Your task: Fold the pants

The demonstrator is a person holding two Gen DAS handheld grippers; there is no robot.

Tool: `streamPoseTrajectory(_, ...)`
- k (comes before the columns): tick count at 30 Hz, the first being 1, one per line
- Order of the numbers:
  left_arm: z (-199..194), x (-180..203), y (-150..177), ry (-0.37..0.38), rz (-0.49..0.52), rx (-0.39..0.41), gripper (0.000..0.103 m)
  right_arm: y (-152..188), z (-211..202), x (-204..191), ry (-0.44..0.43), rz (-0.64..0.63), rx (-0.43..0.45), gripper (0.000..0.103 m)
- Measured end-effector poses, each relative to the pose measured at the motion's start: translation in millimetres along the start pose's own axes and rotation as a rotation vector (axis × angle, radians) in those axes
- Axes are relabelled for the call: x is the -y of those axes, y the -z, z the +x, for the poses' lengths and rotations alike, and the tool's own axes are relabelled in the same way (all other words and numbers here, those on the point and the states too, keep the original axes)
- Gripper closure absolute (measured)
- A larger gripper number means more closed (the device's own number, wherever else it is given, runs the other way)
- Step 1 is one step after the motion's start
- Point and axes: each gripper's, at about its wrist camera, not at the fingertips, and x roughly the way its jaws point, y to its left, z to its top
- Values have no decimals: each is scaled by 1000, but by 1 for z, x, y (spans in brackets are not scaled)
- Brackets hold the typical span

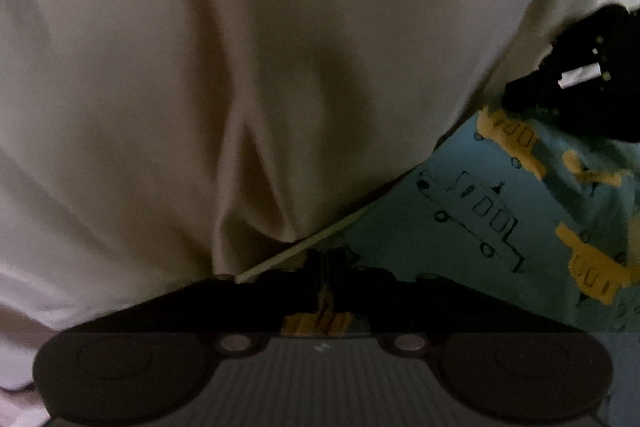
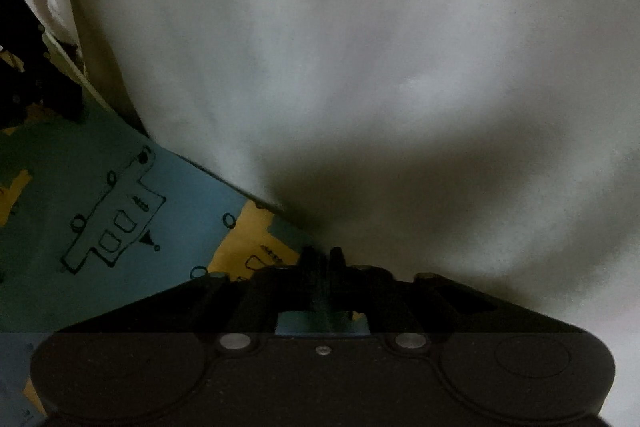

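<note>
Pants: we see the pale cream pants filling the upper and left part of the left wrist view and most of the right wrist view, draped over a blue sheet printed with yellow and outlined vehicles.
Left gripper: fingers drawn narrow at lower centre, right at the cloth edge; we judge they pinch the pants hem, though the contact itself sits in shadow.
Right gripper: fingers likewise close together at the cloth border, apparently nipping fabric.
Orientation: the visible edge runs diagonally, lower centre to upper right in the left view and lower centre to upper left in the right view. We cannot tell the long axis or which end is the waist.
Risk: a thin pinch could slip and drop one corner, skewing the fold; uneven lift between hands would bunch the cloth.
</note>
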Motion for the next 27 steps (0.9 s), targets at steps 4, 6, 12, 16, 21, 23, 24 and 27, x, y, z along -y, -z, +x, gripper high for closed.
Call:
streamPoseTrajectory(4, -15, -36, 8, 80, -70, 12, 79, 2, -6, 24, -46, 55, 38, 71)
streamPoseTrajectory(6, -19, -51, 15, 127, -92, 10, 74, 1, -8, 32, -83, 73, 49, 67)
streamPoseTrajectory(12, -19, -82, 26, 206, -162, -33, 73, -9, -2, 38, -167, 44, 40, 60)
streamPoseTrajectory(16, -24, -85, 27, 221, -161, -41, 73, -21, 10, 47, -192, 20, -2, 56)
streamPoseTrajectory(21, -17, -73, 23, 233, -110, -65, 73, -30, 20, 68, -248, 49, -48, 57)
streamPoseTrajectory(23, -18, -72, 21, 221, -109, -69, 75, -31, 23, 75, -253, 62, -54, 69)
streamPoseTrajectory(24, -17, -70, 19, 205, -105, -74, 87, -32, 24, 78, -251, 71, -60, 77)
streamPoseTrajectory(27, -18, -64, 15, 175, -89, -91, 99, -33, 21, 82, -245, 58, -53, 92)
